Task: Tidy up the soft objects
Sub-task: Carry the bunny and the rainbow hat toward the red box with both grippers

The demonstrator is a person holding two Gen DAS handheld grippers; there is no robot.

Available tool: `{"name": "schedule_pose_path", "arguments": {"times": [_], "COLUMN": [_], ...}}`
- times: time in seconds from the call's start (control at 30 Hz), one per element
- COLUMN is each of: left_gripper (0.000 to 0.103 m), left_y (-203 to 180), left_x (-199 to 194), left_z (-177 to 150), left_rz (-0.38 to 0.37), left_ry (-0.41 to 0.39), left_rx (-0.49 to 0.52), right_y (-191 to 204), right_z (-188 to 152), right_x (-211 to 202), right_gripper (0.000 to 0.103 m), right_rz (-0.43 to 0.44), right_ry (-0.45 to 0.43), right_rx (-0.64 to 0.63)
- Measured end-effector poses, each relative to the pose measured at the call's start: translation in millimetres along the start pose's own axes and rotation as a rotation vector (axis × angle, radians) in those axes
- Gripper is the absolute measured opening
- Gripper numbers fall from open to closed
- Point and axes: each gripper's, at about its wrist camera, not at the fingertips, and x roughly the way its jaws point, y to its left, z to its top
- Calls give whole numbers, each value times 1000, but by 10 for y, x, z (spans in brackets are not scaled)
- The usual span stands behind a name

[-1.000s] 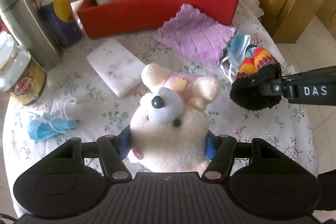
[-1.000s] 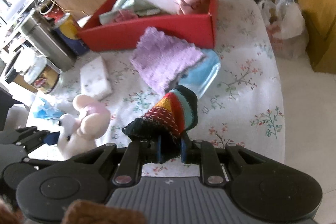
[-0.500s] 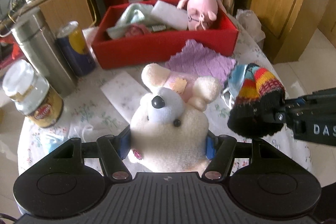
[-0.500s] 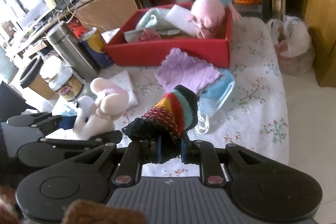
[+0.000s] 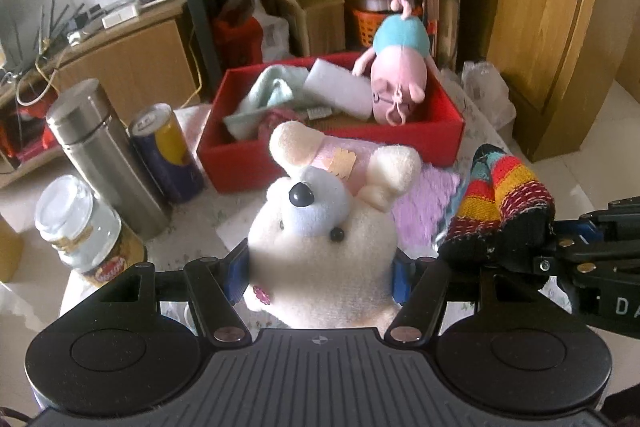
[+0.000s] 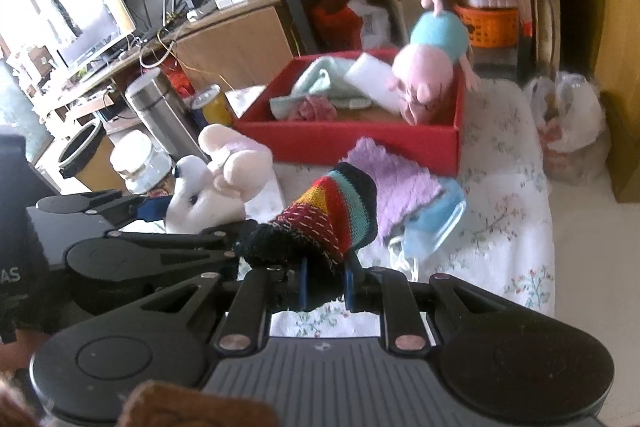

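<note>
My left gripper (image 5: 320, 275) is shut on a cream plush mouse (image 5: 324, 227), held above the table; the same plush mouse (image 6: 216, 183) shows at the left of the right wrist view. My right gripper (image 6: 324, 287) is shut on a striped knit sock (image 6: 332, 215), whose black cuff sits between the pads; the sock (image 5: 496, 203) hangs to the right of the plush. Behind stands a red box (image 5: 332, 151) holding a pink pig plush (image 5: 396, 79), a white sponge (image 5: 340, 91) and a pale green towel (image 5: 260, 99).
A purple cloth (image 6: 396, 183) and a blue face mask (image 6: 432, 227) lie on the floral tablecloth (image 6: 504, 211) before the box. A steel flask (image 5: 104, 155), a can (image 5: 164, 151) and a jar (image 5: 88, 235) stand at left. Shelves and cartons crowd the back.
Both grippers have risen and tilted up with their loads: the plush mouse and the sock now hang higher, and the box and shelves behind fill more of both views.
</note>
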Motion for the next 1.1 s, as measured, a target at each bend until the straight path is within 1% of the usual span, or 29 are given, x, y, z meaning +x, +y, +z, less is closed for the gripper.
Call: {"name": "schedule_pose_path", "arguments": {"times": [0.17, 0.4, 0.67, 0.97, 1.1], "left_gripper": [64, 65, 65, 66, 66], "left_y": [46, 201, 364, 440, 461], "left_x": [-19, -73, -68, 28, 127], "left_z": [100, 330, 631, 874, 989], "left_rz": [-5, -10, -5, -1, -4], "left_ry": [-22, -72, -125, -147, -148], "left_rx": [-26, -93, -147, -157, -166], "right_y": [-8, -13, 7, -13, -25], "right_z": [102, 284, 620, 909, 1041], "right_x": [-80, -156, -159, -61, 48], "right_gripper": [0, 0, 0, 0, 0], "right_rz": [2, -7, -14, -24, -43], "right_ry": [-43, -103, -178, -207, -210], "right_rx": [-1, -3, -8, -3, -4]}}
